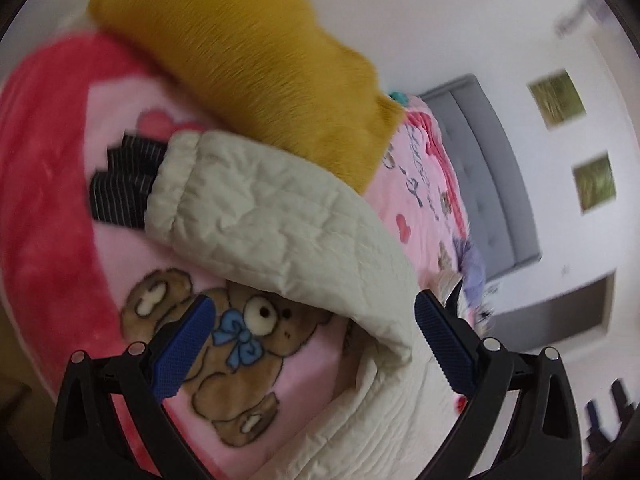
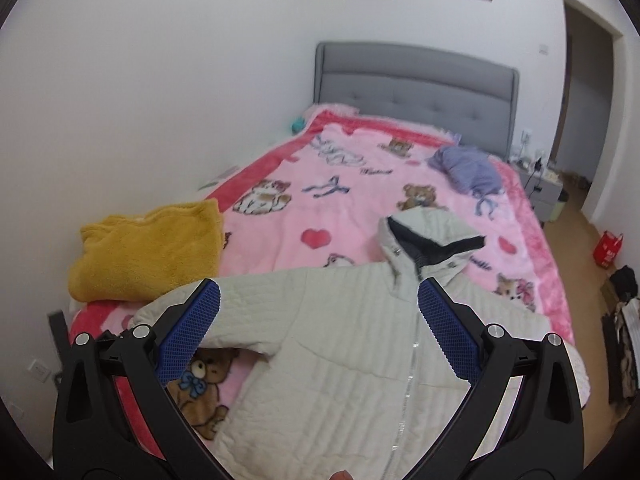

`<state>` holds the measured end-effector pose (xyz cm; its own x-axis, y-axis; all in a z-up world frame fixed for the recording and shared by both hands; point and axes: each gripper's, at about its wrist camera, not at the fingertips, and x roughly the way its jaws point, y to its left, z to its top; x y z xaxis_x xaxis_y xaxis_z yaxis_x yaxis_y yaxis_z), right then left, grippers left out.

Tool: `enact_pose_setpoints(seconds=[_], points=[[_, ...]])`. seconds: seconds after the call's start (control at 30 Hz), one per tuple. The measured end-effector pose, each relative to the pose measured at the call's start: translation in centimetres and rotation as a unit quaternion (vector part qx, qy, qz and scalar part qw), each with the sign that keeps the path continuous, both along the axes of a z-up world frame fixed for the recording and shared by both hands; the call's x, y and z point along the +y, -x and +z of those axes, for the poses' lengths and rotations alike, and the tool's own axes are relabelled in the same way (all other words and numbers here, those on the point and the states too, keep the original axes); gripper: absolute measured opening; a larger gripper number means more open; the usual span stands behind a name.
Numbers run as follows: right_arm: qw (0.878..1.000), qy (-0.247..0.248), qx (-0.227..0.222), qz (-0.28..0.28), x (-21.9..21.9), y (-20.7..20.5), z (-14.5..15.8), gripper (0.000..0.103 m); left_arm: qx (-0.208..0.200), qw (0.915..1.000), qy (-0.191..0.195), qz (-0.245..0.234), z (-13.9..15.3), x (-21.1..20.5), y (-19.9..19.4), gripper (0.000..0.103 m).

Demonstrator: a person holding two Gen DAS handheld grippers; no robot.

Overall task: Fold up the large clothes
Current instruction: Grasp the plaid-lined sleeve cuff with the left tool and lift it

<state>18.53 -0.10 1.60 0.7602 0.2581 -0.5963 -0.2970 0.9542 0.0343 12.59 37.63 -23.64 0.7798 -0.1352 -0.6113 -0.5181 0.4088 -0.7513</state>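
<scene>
A cream quilted hooded jacket [image 2: 340, 344] lies front up on the pink bear blanket [image 2: 348, 216] of the bed, its hood [image 2: 428, 240] toward the headboard and one sleeve stretched to the left. In the left wrist view that sleeve [image 1: 280, 220] ends in a dark striped cuff [image 1: 124, 184]. My left gripper [image 1: 310, 312] is open and empty, hovering over the sleeve near the jacket body. My right gripper [image 2: 318, 292] is open and empty above the jacket's chest.
A folded mustard fleece [image 2: 148, 248] lies at the bed's left edge next to the sleeve, also shown in the left wrist view [image 1: 256, 64]. A lilac garment [image 2: 468, 168] lies near the grey headboard [image 2: 416, 80]. A red bag [image 2: 608, 248] stands on the floor at right.
</scene>
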Motion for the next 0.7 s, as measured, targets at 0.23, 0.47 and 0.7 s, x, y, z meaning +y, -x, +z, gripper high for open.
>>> enact_pose_setpoints(seconds=[0.23, 0.47, 0.7], points=[[0.998, 0.055, 0.016, 0.028, 5.2, -3.8, -1.9, 0.095, 0.028, 0.9953, 0.066, 0.065, -6.3, 3.8, -0.9, 0.098], [0.997, 0.06, 0.038, 0.037, 8.0, -6.1, -3.2, 0.095, 0.045, 0.9805, 0.166, 0.096, -11.3, 6.9, -2.2, 0.098], [0.997, 0.055, 0.043, 0.027, 8.2, -7.1, -2.8, 0.095, 0.045, 0.9808, 0.156, 0.108, -10.9, 7.5, -3.6, 0.069]])
